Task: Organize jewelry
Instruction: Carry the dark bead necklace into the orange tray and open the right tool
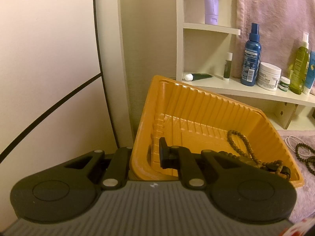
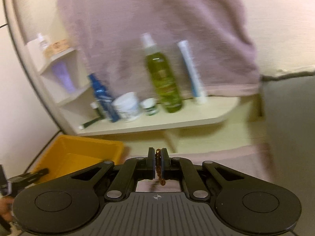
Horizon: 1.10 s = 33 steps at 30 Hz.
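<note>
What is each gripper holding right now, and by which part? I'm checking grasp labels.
The left gripper clamps the orange tray by its near-left wall. The right gripper pinches an amber bead strand partway along, beads dangling below.

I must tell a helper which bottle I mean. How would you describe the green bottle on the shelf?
Look at the pale wooden shelf under the hanging pink towel. Among the containers there, the green bottle is the tallest clear one, with olive-green liquid and a white spray top.

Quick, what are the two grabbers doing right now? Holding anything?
Left gripper: closed on the wall of the yellow tray.
Right gripper: closed on a brown bead string.
</note>
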Motion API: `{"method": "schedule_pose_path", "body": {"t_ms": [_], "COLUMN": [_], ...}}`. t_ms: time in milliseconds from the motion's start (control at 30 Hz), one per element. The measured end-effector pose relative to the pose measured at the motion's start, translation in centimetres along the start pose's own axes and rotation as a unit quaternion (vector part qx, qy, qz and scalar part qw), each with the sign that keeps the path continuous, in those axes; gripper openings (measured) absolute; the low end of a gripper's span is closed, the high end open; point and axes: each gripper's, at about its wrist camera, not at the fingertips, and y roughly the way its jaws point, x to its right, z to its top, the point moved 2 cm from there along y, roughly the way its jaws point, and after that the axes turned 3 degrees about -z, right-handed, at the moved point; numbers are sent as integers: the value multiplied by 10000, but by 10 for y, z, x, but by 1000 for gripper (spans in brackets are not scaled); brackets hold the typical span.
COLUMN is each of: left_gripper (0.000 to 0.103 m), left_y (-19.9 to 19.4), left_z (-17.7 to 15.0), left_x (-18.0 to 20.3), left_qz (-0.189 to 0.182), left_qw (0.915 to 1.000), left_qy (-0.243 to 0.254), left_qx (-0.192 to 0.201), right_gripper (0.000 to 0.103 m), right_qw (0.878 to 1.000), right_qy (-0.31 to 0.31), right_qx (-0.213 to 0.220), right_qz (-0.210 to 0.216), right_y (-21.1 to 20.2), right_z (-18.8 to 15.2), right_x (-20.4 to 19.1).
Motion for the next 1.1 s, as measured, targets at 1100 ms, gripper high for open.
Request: {"method": "schedule_pose_path", "body": {"t_ms": [1100], "left_gripper": [11], "left_y": [0], "left_z": [0], "left_x": [-4], "left_qz": [-165], "left_qw": [9998], "left_qy": [-48], "left_qx": [-75], "right_gripper": [5], "right_qw": [9821], "right_qy": [-583], "right_qx": [-1124], "right_qz": [1397], "right_y": [181], "right_z": [-61], "right_x": [-205]}}
